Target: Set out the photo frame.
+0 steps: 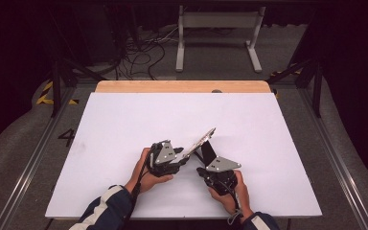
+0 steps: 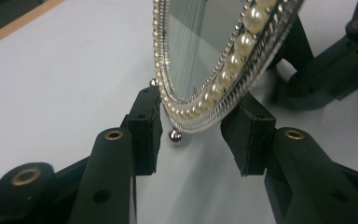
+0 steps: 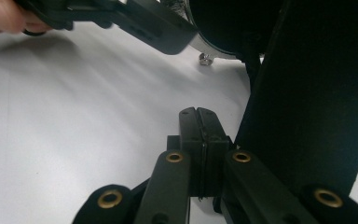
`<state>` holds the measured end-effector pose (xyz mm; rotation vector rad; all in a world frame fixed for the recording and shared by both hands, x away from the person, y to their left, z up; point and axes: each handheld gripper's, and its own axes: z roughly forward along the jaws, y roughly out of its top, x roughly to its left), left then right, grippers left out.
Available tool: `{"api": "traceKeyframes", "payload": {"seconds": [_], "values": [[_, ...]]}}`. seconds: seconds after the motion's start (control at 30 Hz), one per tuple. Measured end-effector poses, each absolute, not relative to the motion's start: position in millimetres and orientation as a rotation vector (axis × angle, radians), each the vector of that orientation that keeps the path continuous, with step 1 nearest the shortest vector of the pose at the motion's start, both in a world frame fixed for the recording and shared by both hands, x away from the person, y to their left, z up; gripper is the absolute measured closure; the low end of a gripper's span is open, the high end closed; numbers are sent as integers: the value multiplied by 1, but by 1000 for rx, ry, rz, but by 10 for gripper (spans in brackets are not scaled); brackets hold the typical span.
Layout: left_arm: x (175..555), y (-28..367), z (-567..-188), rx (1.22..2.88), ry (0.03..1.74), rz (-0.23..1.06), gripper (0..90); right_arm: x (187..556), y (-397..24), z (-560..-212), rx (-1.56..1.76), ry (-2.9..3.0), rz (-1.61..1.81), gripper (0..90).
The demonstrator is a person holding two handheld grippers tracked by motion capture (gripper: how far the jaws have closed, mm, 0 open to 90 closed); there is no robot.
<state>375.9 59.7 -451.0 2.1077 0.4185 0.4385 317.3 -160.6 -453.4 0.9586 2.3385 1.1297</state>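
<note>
An oval mirror (image 1: 202, 139) with a pearl-and-silver rim (image 2: 223, 74) leans tilted on the white table, propped by its black stand (image 1: 207, 152). My left gripper (image 1: 184, 160) comes at it from the left. Its pads (image 2: 144, 126) stand on either side of the mirror's lower rim, close against it, and I see no squeeze; a small silver ball foot (image 2: 175, 136) rests on the table between them. My right gripper (image 3: 199, 121) is shut with nothing between its pads, low on the table just left of the stand's broad black leg (image 3: 307, 93).
A white sheet (image 1: 124, 124) covers the table, with a wooden strip (image 1: 182, 86) along its far edge. Beyond it are a grey metal frame (image 1: 218, 21) and loose cables (image 1: 143, 52) on the floor. The person's left hand (image 3: 0, 18) holds the other gripper.
</note>
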Motion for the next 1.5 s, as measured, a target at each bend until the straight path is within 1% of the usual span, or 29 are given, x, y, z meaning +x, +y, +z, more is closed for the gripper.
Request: {"api": "traceKeyframes", "payload": {"seconds": [0.1, 0.17, 0.2, 0.27, 0.43, 0.53, 0.63, 1.17, 1.5], "values": [[376, 55, -451, 2116, 409, 458, 611, 316, -161, -452, 955, 2330, 1132, 900], [377, 55, -452, 2116, 405, 445, 650, 316, -161, -452, 955, 2328, 1129, 900], [377, 54, -453, 2121, 400, 447, 650, 316, -161, -452, 959, 2326, 1130, 900], [376, 53, -452, 2129, 373, 456, 709, 315, -161, -452, 961, 2324, 1130, 900], [374, 52, -452, 2142, 351, 484, 725, 315, -160, -453, 966, 2316, 1125, 900], [371, 50, -451, 2157, 332, 533, 741, 316, -160, -453, 983, 2312, 1135, 900], [369, 51, -449, 2156, 318, 547, 762, 317, -161, -453, 1015, 2309, 1162, 900], [354, 50, -446, 2210, 276, 651, 792, 313, -160, -451, 1015, 2329, 1128, 900], [350, 47, -447, 2204, 283, 642, 764, 315, -171, -450, 1030, 2339, 1116, 900]]}}
